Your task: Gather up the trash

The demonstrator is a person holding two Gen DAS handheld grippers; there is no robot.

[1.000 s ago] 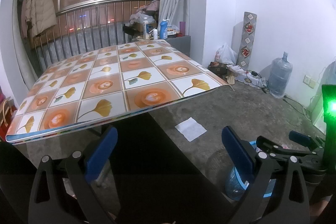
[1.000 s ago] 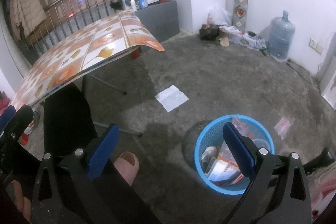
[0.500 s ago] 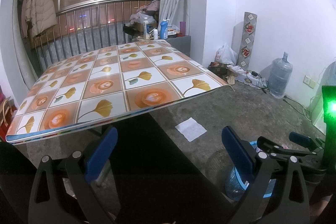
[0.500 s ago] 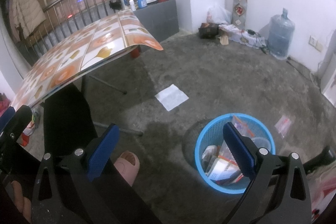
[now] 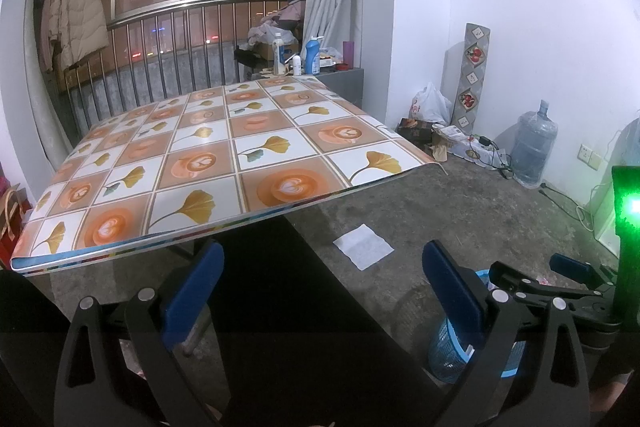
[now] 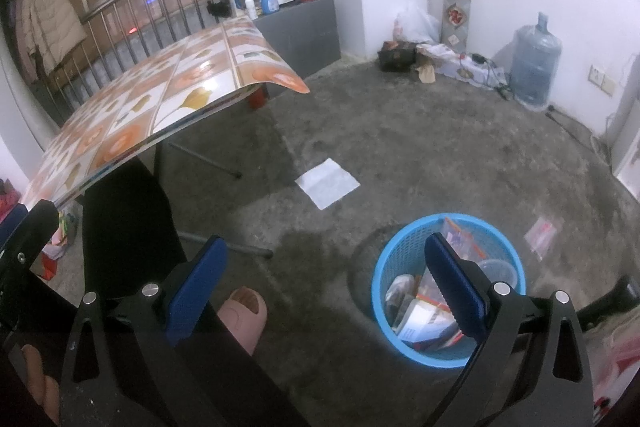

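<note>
Right wrist view, right gripper (image 6: 326, 277): jaws wide apart, blue pads bare; nothing held, nothing touched; it hangs above the concrete floor (image 6: 440, 147), its right finger overlapping the basket in the picture
Left wrist view, left gripper (image 5: 320, 285): jaws wide apart, empty; held near the front edge of the table (image 5: 208, 163); the right gripper's black frame shows at its lower right
Basket (image 6: 388, 259): blue mesh plastic, upright on the floor; holds mixed trash, including a clear plastic cup, crumpled wrappers and flat printed packets; the print on them is too small to read
White paper (image 6: 327, 182): flat sheet lying on the floor, between the table and the basket, apart from both
Small packet (image 6: 543, 231): clear wrapper with red print on the floor, just right of the basket; lettering unreadable
Table: tilted-looking top covered in a cloth of orange latte-art squares and ginkgo leaves; nothing on it
Far wall: water jug (image 6: 534, 65) standing by a socket; white plastic bag (image 5: 428, 105) with red writing too blurred to read
Ledge: blue bottle (image 5: 312, 55) among other bottles; labels unreadable
Person: a toe in a pink slipper (image 6: 244, 315) between the right gripper's fingers; fingers at the lower left edge
</note>
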